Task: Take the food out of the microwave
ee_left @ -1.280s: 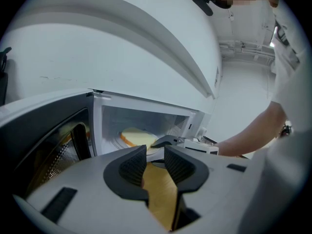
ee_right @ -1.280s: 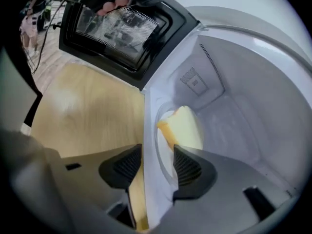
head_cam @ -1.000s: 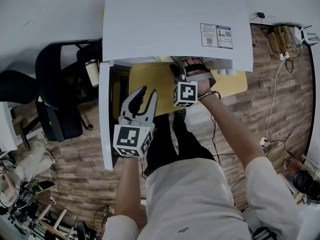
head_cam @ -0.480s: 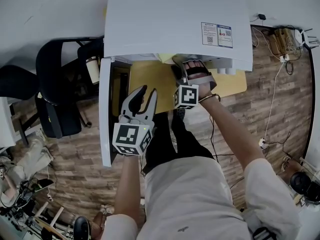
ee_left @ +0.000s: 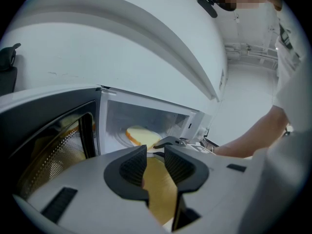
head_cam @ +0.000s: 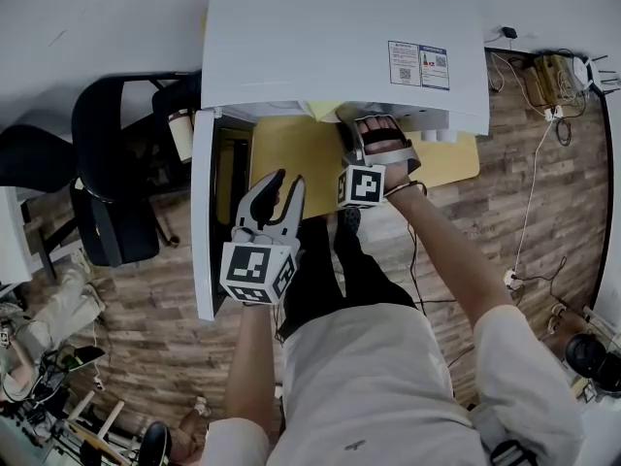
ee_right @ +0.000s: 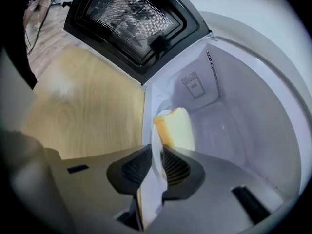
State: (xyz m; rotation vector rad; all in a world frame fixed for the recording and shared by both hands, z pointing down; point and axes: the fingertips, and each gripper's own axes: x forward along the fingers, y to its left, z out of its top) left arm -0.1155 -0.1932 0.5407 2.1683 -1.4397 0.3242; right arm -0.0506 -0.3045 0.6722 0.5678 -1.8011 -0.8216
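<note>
The white microwave [head_cam: 340, 37] stands on a yellow table [head_cam: 291, 149] with its door [head_cam: 204, 221] swung open to the left. Inside it, a slice of yellow bread [ee_right: 176, 128] lies on a white plate [ee_right: 155, 135]. My right gripper [ee_right: 156, 162] reaches into the cavity; its jaws are closing and its pads sit on the plate's near rim. In the head view the microwave's top hides the tips of the right gripper [head_cam: 351, 124]. My left gripper [head_cam: 285, 180] hangs in front of the opening, open, with nothing between its fingers. The left gripper view shows the bread [ee_left: 141, 135] too.
The door's mesh window [ee_right: 131, 23] stands close on the left of my right gripper. A black office chair [head_cam: 107, 183] and a cup [head_cam: 179, 139] are left of the table. Cables [head_cam: 534, 212] trail over the wooden floor at the right.
</note>
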